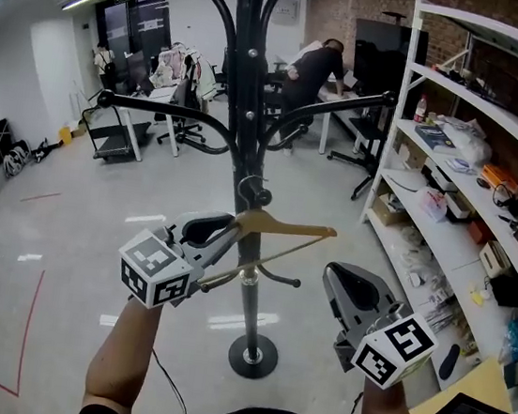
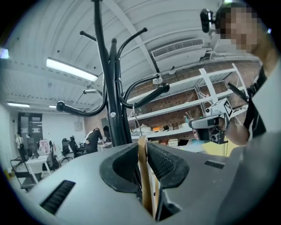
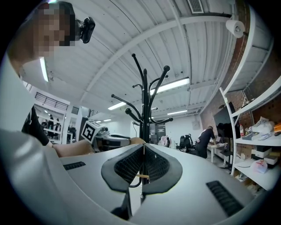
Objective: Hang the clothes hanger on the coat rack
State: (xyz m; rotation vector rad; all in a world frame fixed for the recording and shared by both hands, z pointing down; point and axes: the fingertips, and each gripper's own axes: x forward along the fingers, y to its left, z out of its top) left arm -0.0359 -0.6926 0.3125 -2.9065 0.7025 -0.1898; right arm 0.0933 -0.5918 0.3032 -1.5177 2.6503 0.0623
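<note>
- Left gripper (image 1: 225, 232): my jaws are closed on the light-brown wooden clothes hanger (image 1: 287, 227), clamping it near one end. In the left gripper view the wood stands edge-on between the ribbed pads (image 2: 163, 163).
- Right gripper (image 1: 341, 280): jaws are together with nothing held. It hangs to the right of the hanger, apart from it.
- Location of the hanger: in the air, just in front of the pole of the black metal coat rack (image 1: 239, 104), at mid-height. Its metal hook (image 1: 251, 189) sits close to the pole. I cannot tell whether it touches it.
- Status, as I judge it: the hook is not yet over any arm, so hanging is the step in hand.
- Nearest candidates are the curved arm on the right (image 1: 348, 104), the curved arm on the left (image 1: 172, 110) and the short low peg (image 1: 280, 278).
- Recommended method: raise the hanger until the hook clears the knob at the chosen arm's tip. Carry the hook over the arm, then lower it until the arm bears the weight.
- Keep the hook's open side facing the arm. With the grip at one end, the hanger will tend to tilt.
- The right gripper may steady the free end (image 1: 330, 231) if it swings.
- Part the left jaws only once the hook is seated.
</note>
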